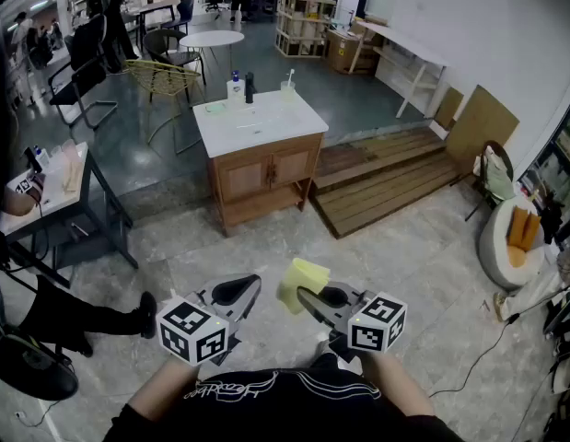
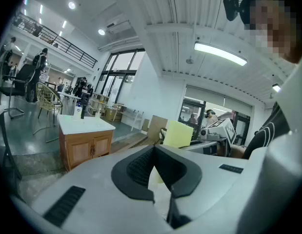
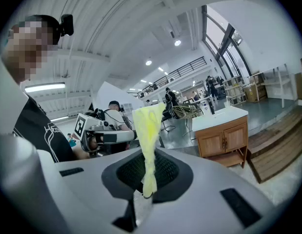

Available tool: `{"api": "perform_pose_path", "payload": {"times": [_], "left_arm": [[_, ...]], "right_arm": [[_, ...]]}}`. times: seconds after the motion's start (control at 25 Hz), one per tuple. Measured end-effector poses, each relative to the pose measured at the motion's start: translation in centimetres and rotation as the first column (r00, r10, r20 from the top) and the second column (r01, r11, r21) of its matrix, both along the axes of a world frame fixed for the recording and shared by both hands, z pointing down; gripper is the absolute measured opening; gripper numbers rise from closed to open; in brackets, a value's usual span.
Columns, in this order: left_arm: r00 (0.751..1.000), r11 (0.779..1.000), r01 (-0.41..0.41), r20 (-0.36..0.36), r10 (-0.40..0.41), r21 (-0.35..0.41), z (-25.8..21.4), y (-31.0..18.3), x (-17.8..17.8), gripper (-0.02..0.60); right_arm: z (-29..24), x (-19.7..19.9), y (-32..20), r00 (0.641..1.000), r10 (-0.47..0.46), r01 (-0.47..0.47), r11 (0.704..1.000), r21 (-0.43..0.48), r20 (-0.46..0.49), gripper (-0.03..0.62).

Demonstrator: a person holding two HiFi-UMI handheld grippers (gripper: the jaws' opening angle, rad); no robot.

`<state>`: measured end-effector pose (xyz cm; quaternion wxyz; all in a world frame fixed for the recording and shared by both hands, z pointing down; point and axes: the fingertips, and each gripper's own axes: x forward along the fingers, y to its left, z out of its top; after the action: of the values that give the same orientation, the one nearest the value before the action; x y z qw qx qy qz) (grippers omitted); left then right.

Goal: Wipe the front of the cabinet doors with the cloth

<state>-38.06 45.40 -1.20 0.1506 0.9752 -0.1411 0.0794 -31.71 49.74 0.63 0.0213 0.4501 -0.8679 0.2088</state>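
Note:
The wooden cabinet (image 1: 261, 171) has two doors and a white sink top; it stands a few steps ahead on the floor. The left gripper view shows the cabinet (image 2: 86, 145) at the left, and the right gripper view shows the cabinet (image 3: 223, 139) at the right. My right gripper (image 1: 305, 294) (image 3: 147, 189) is shut on a yellow cloth (image 1: 302, 282) (image 3: 148, 130) that sticks up from its jaws. My left gripper (image 1: 250, 285) (image 2: 158, 179) is shut with nothing in it, level with the right one and close to my body. Both are far from the doors.
A soap bottle (image 1: 234, 87), a black tap (image 1: 250, 87) and a cup (image 1: 288, 87) stand on the sink top. A wooden pallet platform (image 1: 395, 178) lies right of the cabinet. A black table (image 1: 68, 191) with a seated person is at the left. A cable (image 1: 478, 357) crosses the floor at the right.

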Motion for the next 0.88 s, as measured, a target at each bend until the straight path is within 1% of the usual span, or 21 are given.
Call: {"api": "perform_pose_path", "payload": {"times": [0.28,0.4,0.52,0.72,0.88], "left_arm": [[1.000,1.000,0.010,0.013,-0.010,0.000,0.4,-0.8,2.7,0.006],[1.000,1.000,0.008,0.015,-0.008,0.001,0.2,-1.0,4.3,0.006],[1.000,1.000,0.004,0.017,-0.004,-0.004,0.1,-1.2,6.2,0.006],[1.000,1.000,0.010,0.026,-0.009,-0.020,0.5,-1.8,10.4,0.006],[0.999,0.999,0.016,0.046,-0.013,-0.049,1.3,-2.2,15.2,0.006]], "right_arm": [[0.4,2.8,-0.6,1.000,0.011,-0.011,1.000,-0.006,0.017,0.041],[0.4,4.6,-0.9,0.999,0.031,-0.031,0.999,-0.007,0.032,0.041],[0.4,6.4,-1.3,0.999,0.030,-0.029,1.000,-0.013,0.043,0.041],[0.6,10.7,-2.1,0.998,0.024,-0.022,0.999,-0.026,0.056,0.041],[1.3,15.5,-2.4,0.997,0.031,-0.027,0.999,-0.045,0.074,0.041]]}}
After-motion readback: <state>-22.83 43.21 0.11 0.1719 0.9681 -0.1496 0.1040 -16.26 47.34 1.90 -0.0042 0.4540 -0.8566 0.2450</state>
